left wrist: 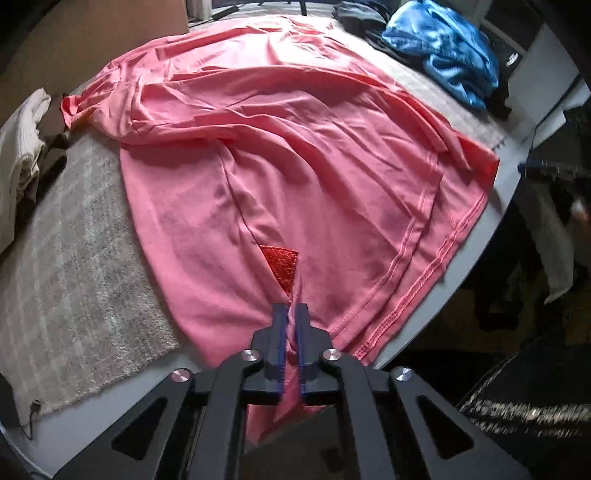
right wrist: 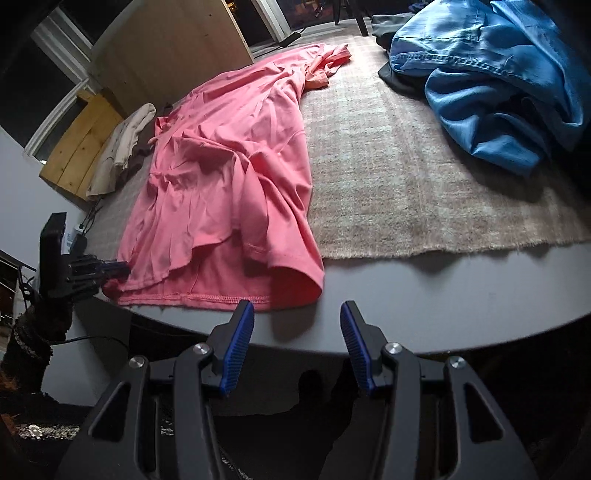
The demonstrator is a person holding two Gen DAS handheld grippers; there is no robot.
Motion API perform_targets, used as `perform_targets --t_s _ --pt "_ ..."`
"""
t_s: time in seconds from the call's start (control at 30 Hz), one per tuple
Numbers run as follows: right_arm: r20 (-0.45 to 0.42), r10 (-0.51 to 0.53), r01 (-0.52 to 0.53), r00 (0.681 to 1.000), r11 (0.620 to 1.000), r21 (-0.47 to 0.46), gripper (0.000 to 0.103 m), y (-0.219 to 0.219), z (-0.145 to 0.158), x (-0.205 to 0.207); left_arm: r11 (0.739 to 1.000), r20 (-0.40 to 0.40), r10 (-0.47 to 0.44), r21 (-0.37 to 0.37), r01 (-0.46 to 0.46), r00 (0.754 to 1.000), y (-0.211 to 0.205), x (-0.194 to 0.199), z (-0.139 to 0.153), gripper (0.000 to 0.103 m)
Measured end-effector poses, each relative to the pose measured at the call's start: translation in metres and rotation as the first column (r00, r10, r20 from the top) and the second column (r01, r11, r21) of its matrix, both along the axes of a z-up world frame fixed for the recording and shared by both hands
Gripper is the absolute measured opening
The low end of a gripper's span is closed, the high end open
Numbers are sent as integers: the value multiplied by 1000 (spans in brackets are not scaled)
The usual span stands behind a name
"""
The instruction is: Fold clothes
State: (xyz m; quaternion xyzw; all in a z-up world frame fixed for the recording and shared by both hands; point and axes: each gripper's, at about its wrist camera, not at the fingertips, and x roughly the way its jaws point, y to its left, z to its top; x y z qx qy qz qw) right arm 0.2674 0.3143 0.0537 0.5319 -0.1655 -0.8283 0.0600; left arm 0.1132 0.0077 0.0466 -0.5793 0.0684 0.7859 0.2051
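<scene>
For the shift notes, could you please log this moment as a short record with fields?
garment: pink shirt, spread and wrinkled on the rug, hem at the table edge
left gripper: shut on the shirt's hem
right gripper: open, empty, above the table edge near the hem
other clothes: blue pile far right; cream pile far left
fold: not yet begun

a home, by the look of it, a living room or bedroom. a grey round-edged desk (right wrist: pixel 424 291) carries a shaggy beige rug (right wrist: pixel 406 177) with laundry spread and heaped on it: a pink shirt (right wrist: pixel 229 177), a blue garment (right wrist: pixel 491 85), a cream knit (right wrist: pixel 125 147). behind stand a white-framed window (right wrist: pixel 62 62), a pale wooden panel (right wrist: pixel 85 147), dark chair legs (right wrist: pixel 360 18) and a cable on the floor (right wrist: pixel 291 38).
</scene>
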Motion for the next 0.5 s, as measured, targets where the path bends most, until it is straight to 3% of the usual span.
perform_targets --t_s 0.13,0.23,0.37,0.5 --pt "-20 14 -14 1000 999 35 48 -8 1 -3 993 -3 62 102 -61 998 -21 3 15 2" --pt "-22 46 -45 999 996 71 48 -16 -1 -8 971 -17 150 189 -144 989 -51 8 32 2" --pt "-6 86 -85 996 989 121 48 -26 -8 -10 924 -37 305 254 -286 952 -95 33 46 2" --pt "-9 113 -110 994 981 159 48 -34 -13 -10 886 -13 417 230 -403 909 -140 42 37 2"
